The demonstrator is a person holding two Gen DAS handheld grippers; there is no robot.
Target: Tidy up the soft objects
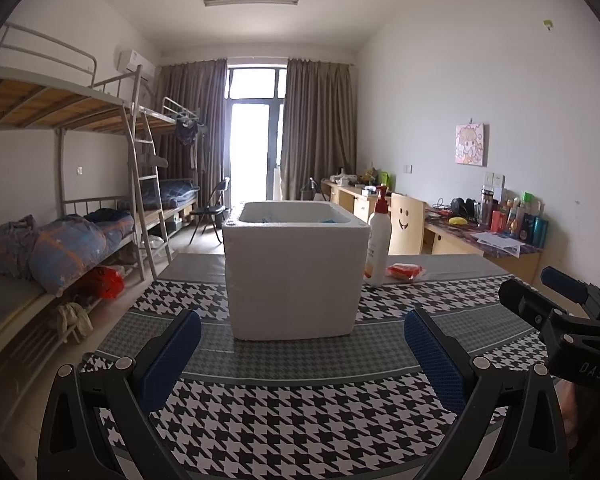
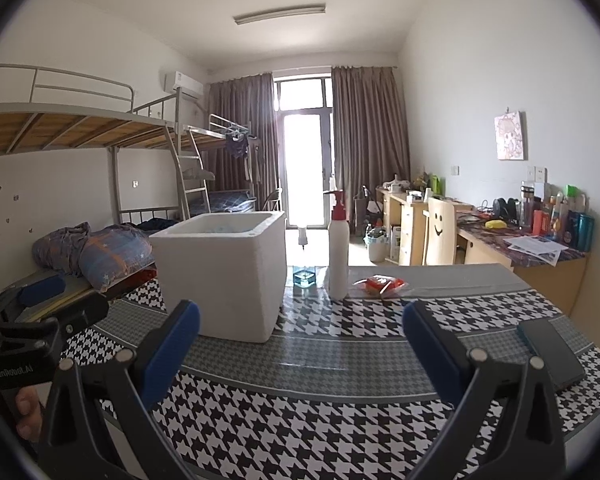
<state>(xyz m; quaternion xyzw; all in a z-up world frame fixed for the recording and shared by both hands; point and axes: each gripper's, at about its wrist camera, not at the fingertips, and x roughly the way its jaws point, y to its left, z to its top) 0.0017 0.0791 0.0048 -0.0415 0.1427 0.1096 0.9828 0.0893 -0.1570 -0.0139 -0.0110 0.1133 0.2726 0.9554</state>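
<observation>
A white foam box (image 1: 296, 276) stands open-topped on the houndstooth tablecloth (image 1: 300, 420), straight ahead of my left gripper (image 1: 302, 344). The left gripper is open and empty, a short way back from the box. Bits of something blue show inside the box rim; what they are is unclear. A soft red packet in clear wrap (image 1: 405, 271) lies behind the box to the right, beside a white pump bottle (image 1: 380, 240). My right gripper (image 2: 300, 332) is open and empty too, with the box (image 2: 224, 276) ahead-left and the red packet (image 2: 382, 283) ahead-right.
A small glass bottle of blue liquid (image 2: 303, 276) stands between box and pump bottle (image 2: 339, 256). A black phone (image 2: 550, 354) lies on the cloth at the right. Bunk beds (image 1: 80, 240) line the left wall; desks and a wooden chair (image 1: 406, 224) stand right.
</observation>
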